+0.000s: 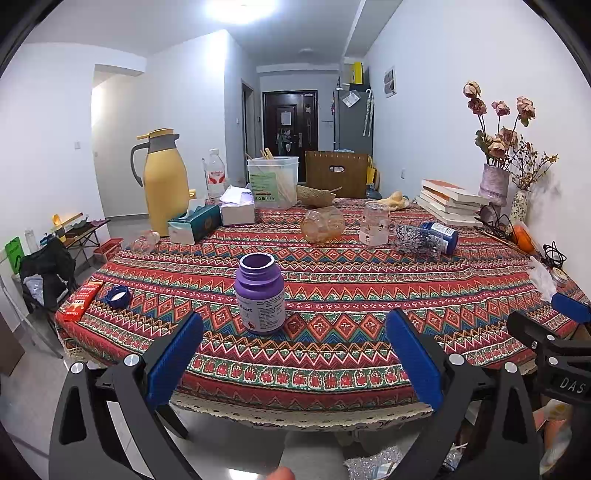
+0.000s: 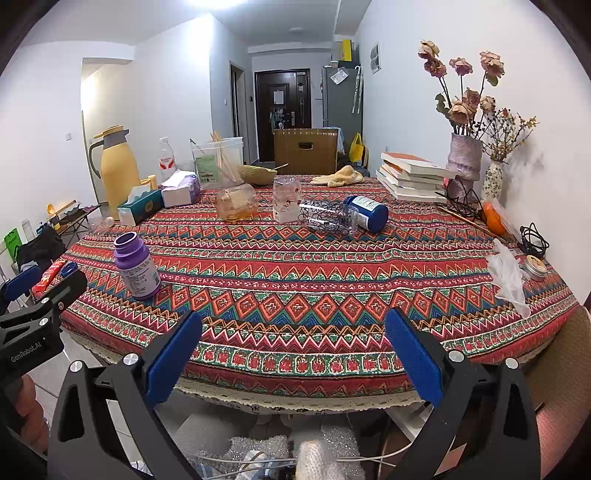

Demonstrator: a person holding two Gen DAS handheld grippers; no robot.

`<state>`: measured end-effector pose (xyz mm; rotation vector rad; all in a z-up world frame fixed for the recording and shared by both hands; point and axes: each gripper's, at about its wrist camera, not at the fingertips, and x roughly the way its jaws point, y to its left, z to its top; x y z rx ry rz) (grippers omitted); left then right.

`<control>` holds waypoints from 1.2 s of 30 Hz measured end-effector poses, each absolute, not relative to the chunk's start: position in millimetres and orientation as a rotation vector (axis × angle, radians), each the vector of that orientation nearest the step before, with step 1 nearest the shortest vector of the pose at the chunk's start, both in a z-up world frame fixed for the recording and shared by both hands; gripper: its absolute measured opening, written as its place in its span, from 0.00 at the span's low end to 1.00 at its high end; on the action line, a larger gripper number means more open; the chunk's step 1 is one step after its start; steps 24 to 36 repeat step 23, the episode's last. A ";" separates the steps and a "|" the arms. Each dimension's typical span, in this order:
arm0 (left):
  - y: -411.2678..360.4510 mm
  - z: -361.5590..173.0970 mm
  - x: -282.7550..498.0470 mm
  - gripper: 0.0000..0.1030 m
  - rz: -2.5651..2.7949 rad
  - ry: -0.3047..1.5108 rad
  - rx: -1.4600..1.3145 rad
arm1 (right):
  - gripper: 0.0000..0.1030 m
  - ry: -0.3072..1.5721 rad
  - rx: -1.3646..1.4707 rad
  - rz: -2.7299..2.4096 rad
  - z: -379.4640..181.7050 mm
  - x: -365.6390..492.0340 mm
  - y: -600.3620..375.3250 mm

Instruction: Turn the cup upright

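Three glass cups (image 2: 287,199), two vases (image 2: 464,162), two tissue boxes (image 2: 140,206), one purple bottle (image 2: 136,266), one thermos (image 2: 117,168).

white walls (image 1: 461,92), bright ceiling light (image 1: 240,9), long hallway ending at a dark door (image 1: 290,129), grey fridge (image 1: 352,118) on the right of it, wooden chair back (image 1: 336,173) at the far edge of the surface, patterned red tablecloth (image 1: 351,295), pale tiled floor (image 1: 122,221)

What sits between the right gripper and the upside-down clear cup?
Only bare patterned tablecloth between the right gripper and the inverted cup, per the right wrist view.
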<state>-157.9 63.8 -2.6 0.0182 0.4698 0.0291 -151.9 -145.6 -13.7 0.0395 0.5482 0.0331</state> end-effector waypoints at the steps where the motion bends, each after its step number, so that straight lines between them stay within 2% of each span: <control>1: 64.1 -2.7 -157.5 0.93 0.028 0.472 0.015 | 0.93 0.548 0.040 0.033 -13.2 -152.0 -145.2; 36: 65.8 -4.6 -160.6 0.93 0.021 0.469 -0.007 | 0.93 0.549 0.040 0.034 -13.0 -152.4 -145.1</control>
